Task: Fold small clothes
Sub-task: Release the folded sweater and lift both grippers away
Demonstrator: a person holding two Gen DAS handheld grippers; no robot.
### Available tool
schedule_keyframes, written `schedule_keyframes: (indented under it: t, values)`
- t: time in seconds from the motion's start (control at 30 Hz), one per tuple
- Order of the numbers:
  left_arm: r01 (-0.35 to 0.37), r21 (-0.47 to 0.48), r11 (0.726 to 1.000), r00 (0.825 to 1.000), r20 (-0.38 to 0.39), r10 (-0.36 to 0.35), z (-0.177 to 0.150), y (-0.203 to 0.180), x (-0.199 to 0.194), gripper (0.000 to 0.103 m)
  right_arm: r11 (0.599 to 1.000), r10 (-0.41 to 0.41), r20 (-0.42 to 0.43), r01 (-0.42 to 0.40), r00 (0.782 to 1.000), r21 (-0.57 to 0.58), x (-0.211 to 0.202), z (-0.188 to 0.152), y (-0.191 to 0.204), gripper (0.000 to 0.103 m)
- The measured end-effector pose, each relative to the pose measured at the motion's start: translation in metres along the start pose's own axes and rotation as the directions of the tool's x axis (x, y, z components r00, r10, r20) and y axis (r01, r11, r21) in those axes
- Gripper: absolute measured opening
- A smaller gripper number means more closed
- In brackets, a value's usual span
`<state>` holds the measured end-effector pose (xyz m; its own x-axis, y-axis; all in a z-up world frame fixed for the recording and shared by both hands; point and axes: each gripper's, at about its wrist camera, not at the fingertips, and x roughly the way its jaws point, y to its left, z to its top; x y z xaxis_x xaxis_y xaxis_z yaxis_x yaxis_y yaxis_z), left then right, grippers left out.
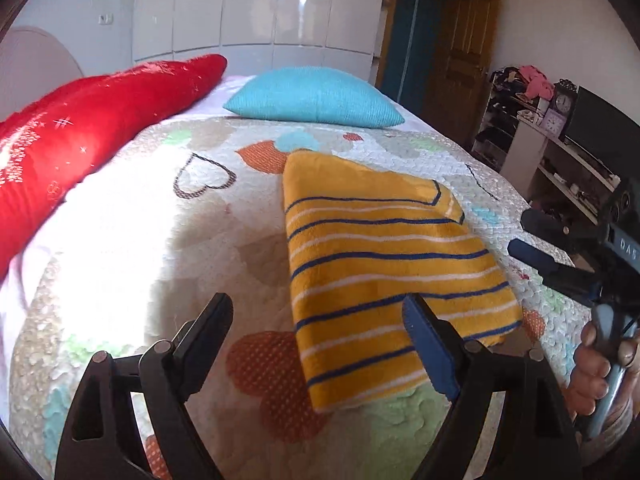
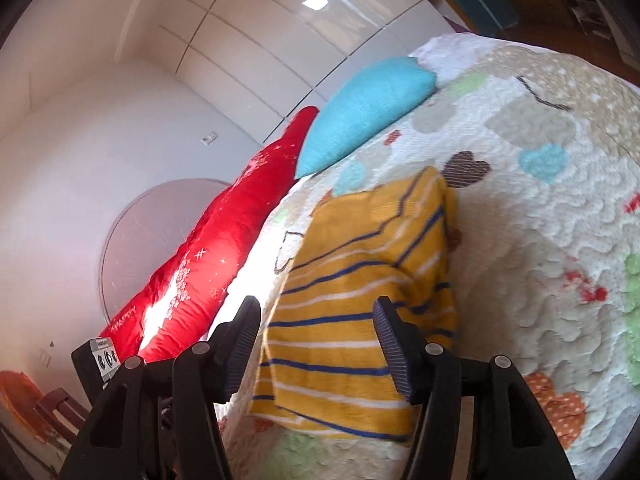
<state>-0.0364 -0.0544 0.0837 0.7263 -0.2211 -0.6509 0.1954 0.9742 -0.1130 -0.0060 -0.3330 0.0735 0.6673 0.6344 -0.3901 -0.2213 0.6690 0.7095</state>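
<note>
The yellow striped garment point(image 1: 384, 264) lay folded into a neat rectangle on the quilted bedspread point(image 1: 168, 248), toward the right side of the bed, with a turquoise cushion point(image 1: 316, 98) beyond it and a long red pillow point(image 1: 80, 128) along the far left edge. In the right wrist view the same garment point(image 2: 352, 312) showed a doubled edge at its near end.

The left hand-held gripper point(image 1: 320, 332) hung above the near end of the garment with its jaws spread wide and nothing between them; one pad crossed in front of the cloth but did not press on it. The right hand-held gripper point(image 2: 316, 344) was likewise released, its jaws apart over the garment's near edge and gripping nothing. From the left wrist view it appeared at the right point(image 1: 532, 236), well clear of the fabric, with the person's hand point(image 1: 600, 376) on its handle.

The fold looked finished, or close to it, and the step in hand seemed to be letting go and pulling away. To do that well, both grippers ought to lift straight off with jaws kept wide, so that no pad snagged the plush surface and dragged the top layer askew. If the doubled near edge sat uneven, a light flat press along it would settle the layers before the piece was set aside.
</note>
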Motion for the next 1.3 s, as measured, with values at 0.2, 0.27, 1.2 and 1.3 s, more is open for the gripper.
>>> schedule_keyframes:
  t: [0.2, 0.27, 1.2, 1.3]
  values:
    - [-0.153, -0.078, 0.985, 0.985, 0.072, 0.158, -0.011, 0.016, -0.049, 0.093, 0.902, -0.344, -0.082, 0.305, 0.935, -0.304, 0.076, -0.031, 0.052, 0.063]
    - [-0.201, -0.103, 0.974, 0.971, 0.110, 0.212, -0.011, 0.023, -0.066, 0.093, 0.782, -0.509, -0.056, 0.434, 0.859, -0.448, 0.097, -0.057, 0.058, 0.063]
    - [-0.195, -0.079, 0.978, 0.977, 0.070, 0.200, -0.050, -0.013, -0.128, 0.103, 0.808, -0.557, -0.047, 0.528, 0.829, -0.261, -0.082, -0.140, 0.057, 0.072]
    - [-0.170, -0.063, 0.983, 0.985, 0.020, 0.172, -0.060, -0.022, -0.116, 0.103, 0.797, -0.570, -0.037, 0.540, 0.821, -0.271, -0.080, -0.141, 0.060, 0.073]
